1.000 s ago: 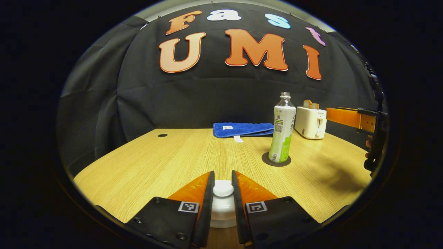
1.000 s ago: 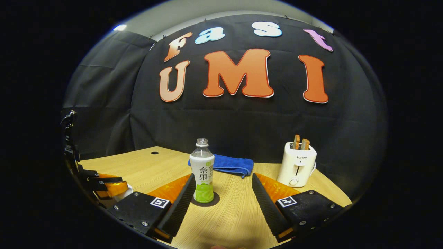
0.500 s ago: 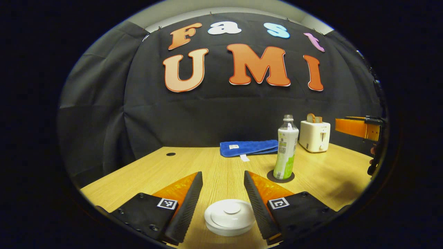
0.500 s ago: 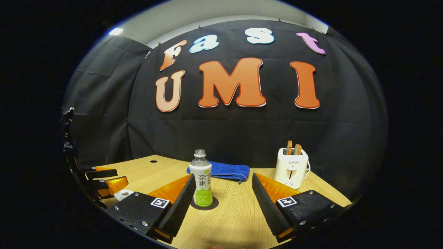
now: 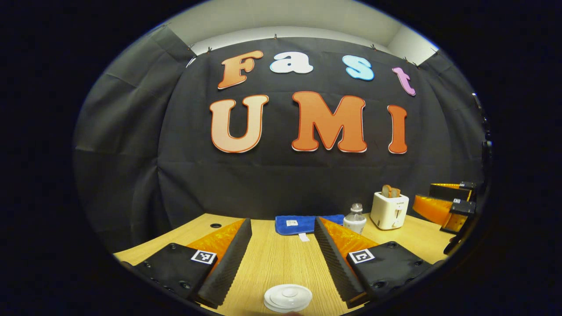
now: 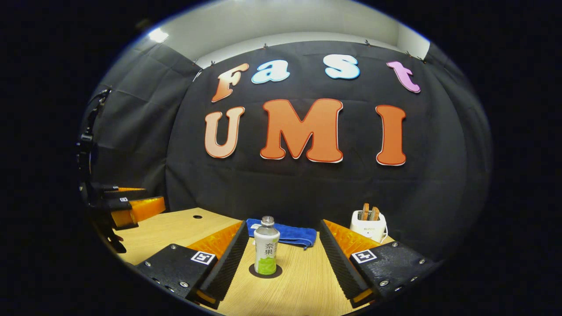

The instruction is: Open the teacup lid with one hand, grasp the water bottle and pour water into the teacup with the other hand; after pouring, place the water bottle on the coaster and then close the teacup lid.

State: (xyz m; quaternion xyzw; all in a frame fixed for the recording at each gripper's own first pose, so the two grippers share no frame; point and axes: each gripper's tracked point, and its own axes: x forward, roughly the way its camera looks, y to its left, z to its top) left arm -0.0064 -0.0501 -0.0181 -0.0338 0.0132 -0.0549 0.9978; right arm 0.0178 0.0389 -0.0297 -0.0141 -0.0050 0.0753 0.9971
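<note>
The white teacup with its lid [image 5: 287,298] on stands on the wooden table [image 5: 272,259], low in the left gripper view, below and just in front of my open left gripper [image 5: 282,221]. Nothing lies between its fingers. The water bottle [image 6: 266,246], clear with a green and white label and no cap, stands upright on the dark round coaster [image 6: 265,271]. It sits ahead of my open right gripper [image 6: 283,224], framed by the fingers but apart from them. In the left gripper view the bottle's top [image 5: 354,218] peeks over one finger.
A folded blue towel [image 6: 285,232] lies at the back of the table. A white toaster [image 6: 368,224] with bread in its slots stands at the back right. The other gripper hangs at the edge of each view, raised above the table.
My left gripper has let go of the lid knob, opened, and pulled up and back from the teacup. The right gripper has also risen and drawn back, staying open.
</note>
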